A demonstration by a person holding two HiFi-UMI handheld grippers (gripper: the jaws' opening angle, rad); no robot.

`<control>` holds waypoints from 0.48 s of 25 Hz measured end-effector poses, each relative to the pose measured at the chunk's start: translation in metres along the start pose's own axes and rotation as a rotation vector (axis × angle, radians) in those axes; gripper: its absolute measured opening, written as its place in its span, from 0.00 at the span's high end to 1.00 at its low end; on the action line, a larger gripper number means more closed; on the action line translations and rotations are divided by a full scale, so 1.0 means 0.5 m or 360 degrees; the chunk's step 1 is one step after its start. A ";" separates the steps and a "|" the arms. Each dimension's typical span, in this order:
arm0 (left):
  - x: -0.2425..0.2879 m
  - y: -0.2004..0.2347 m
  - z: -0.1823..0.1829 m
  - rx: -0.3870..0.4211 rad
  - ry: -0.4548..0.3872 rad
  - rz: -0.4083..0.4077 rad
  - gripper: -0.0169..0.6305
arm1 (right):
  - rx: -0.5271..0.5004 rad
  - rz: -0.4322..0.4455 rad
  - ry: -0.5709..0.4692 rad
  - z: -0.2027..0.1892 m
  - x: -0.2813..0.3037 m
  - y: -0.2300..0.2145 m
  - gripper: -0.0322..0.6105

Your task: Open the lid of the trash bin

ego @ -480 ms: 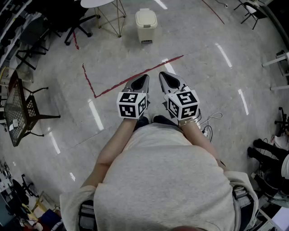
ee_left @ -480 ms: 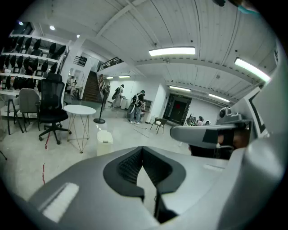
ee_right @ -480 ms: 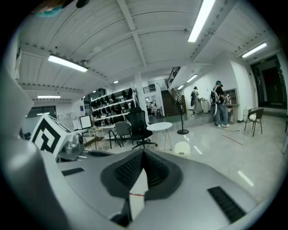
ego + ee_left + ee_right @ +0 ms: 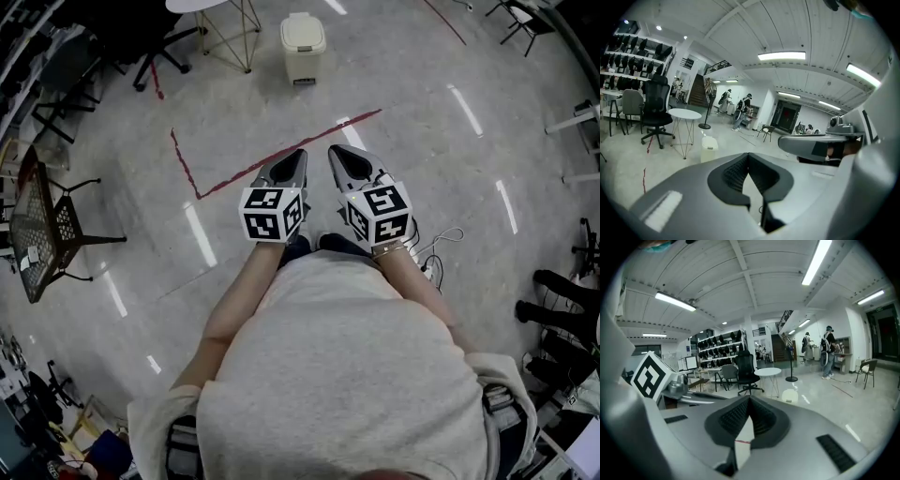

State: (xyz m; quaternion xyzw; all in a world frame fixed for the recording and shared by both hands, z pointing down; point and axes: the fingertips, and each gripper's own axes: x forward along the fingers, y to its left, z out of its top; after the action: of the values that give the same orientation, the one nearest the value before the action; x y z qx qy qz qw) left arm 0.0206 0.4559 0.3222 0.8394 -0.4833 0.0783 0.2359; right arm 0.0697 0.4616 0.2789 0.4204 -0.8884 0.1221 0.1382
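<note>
The cream trash bin [image 4: 304, 47] stands on the floor far ahead, its lid down. It also shows small in the left gripper view, trash bin [image 4: 709, 147], and in the right gripper view, trash bin [image 4: 790, 395]. My left gripper [image 4: 298, 154] and right gripper [image 4: 334, 151] are held side by side at waist height, well short of the bin. Both point toward it. The left gripper [image 4: 748, 156] has its jaws closed together with nothing between them. So does the right gripper [image 4: 749, 400].
A round white table [image 4: 202, 7] and a black office chair [image 4: 155, 42] stand left of the bin. A black mesh table [image 4: 33, 230] is at the far left. Red tape [image 4: 272, 159] crosses the floor ahead. Cables [image 4: 436, 253] lie at my right.
The bin and both grippers sit slightly higher in the head view. The grippers keep the same side-by-side pose and stay shut.
</note>
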 end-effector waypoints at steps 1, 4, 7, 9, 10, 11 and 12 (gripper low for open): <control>0.001 -0.002 0.000 0.0003 -0.0001 -0.0002 0.96 | -0.0002 0.0004 0.0000 -0.001 0.000 -0.001 0.94; 0.004 -0.009 0.000 0.0007 0.0002 -0.0009 0.96 | 0.0003 0.0019 0.0011 -0.006 0.000 -0.001 0.94; 0.013 -0.020 0.003 0.0012 0.0003 -0.0016 0.96 | 0.0013 0.0018 0.0009 -0.005 -0.004 -0.014 0.94; 0.020 -0.028 0.004 0.0011 -0.0002 -0.0022 0.96 | 0.0044 0.0015 -0.0028 0.000 -0.007 -0.027 0.94; 0.023 -0.032 0.003 0.0011 -0.0006 -0.0025 0.96 | 0.0068 0.0021 -0.0052 0.001 -0.010 -0.033 0.94; 0.026 -0.038 0.002 0.0015 -0.0014 -0.0029 0.96 | 0.0092 0.0032 -0.0073 0.001 -0.013 -0.038 0.94; 0.028 -0.043 0.001 0.0023 -0.0025 -0.0031 0.96 | 0.0110 0.0043 -0.0087 0.000 -0.017 -0.043 0.94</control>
State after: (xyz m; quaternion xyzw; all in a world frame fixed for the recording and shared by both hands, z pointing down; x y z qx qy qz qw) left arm 0.0462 0.4539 0.3197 0.8464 -0.4763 0.0729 0.2269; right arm 0.0915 0.4543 0.2782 0.4160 -0.8928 0.1429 0.0976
